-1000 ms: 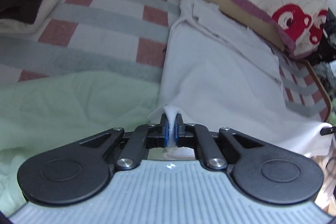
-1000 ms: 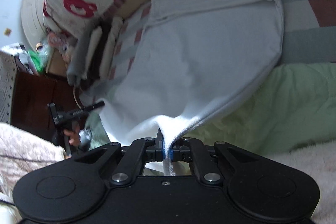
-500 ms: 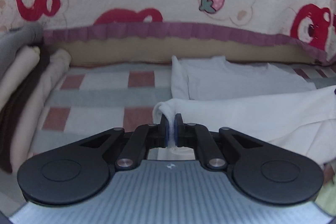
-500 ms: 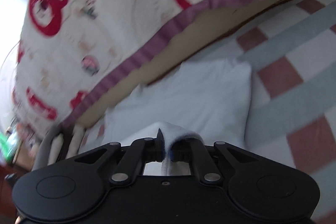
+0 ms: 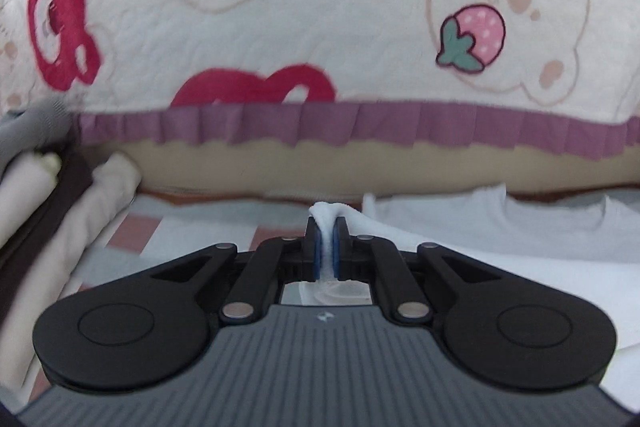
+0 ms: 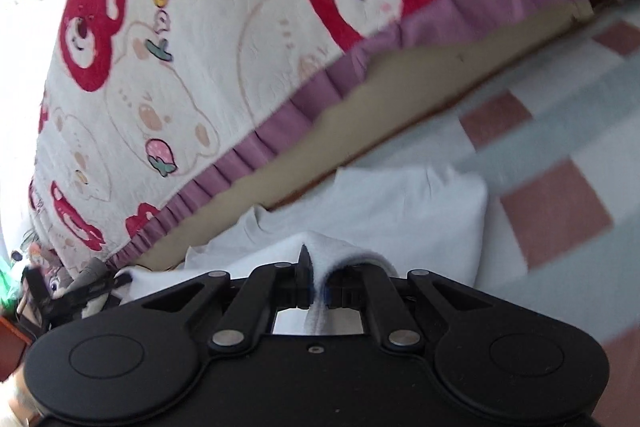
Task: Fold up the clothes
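- Since a second ago, both grippers carry the white garment's [image 5: 500,227] near hem forward, from the green blanket's edge up to the bear-print quilt [image 5: 320,7].
- The left gripper [image 5: 327,241] is clenched on a pinch of hem; the right gripper [image 6: 316,275] likewise.
- Holding both corners likely keeps the fold straight over the cloth ahead.
- No containers visible; folded clothes [image 5: 60,207] lie left of the left gripper.
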